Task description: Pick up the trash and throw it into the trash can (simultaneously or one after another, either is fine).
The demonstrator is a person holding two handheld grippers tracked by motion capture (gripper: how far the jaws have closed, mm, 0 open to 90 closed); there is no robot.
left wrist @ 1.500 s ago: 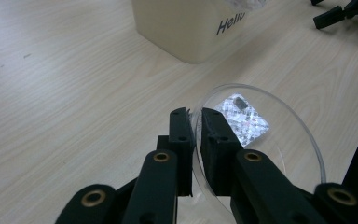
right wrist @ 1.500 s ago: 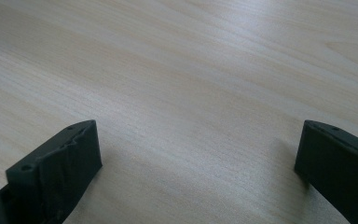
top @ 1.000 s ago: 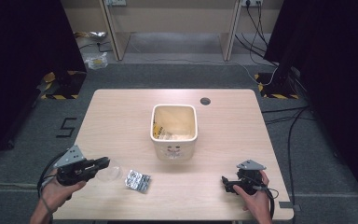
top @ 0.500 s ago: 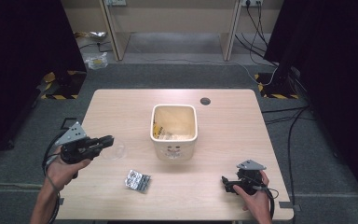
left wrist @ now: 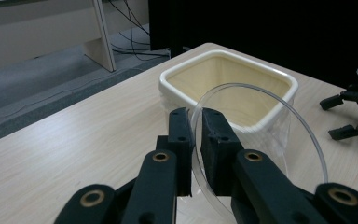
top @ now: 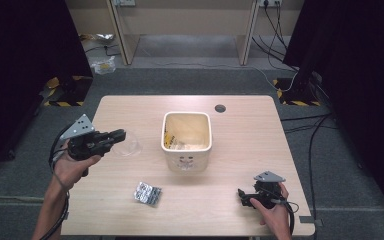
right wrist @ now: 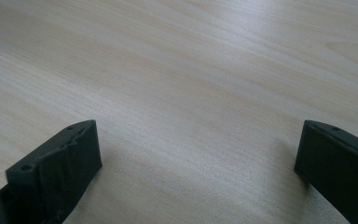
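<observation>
Worktop (top: 245,150) of light wood carries everything here, and a small dark round hole (top: 220,108) sits near its far edge. In the middle of it stands a cream square bin (top: 186,142) with rounded corners; some scraps lie in its bottom, but I cannot tell what they are.

My left gripper (top: 121,135) is on the left side of the worktop, lifted above the surface and pointing toward the bin. Its jaws are clamped on the rim of a clear plastic cup (top: 128,145), with one jaw inside the wall and one outside. In the left gripper view the cup (left wrist: 261,140) is tilted on its side, its round mouth is turned toward the bin (left wrist: 228,88), and the bin is just behind it. The cup is off the worktop and near the left wall of the bin, not over it.

My right gripper (top: 241,196) rests low at the near right corner of the worktop, well apart from the bin. Its jaws stand wide apart with bare wood between them.

A small crumpled silver wrapper (top: 147,193) lies flat on the worktop, in front of the bin and between my two hands.
</observation>
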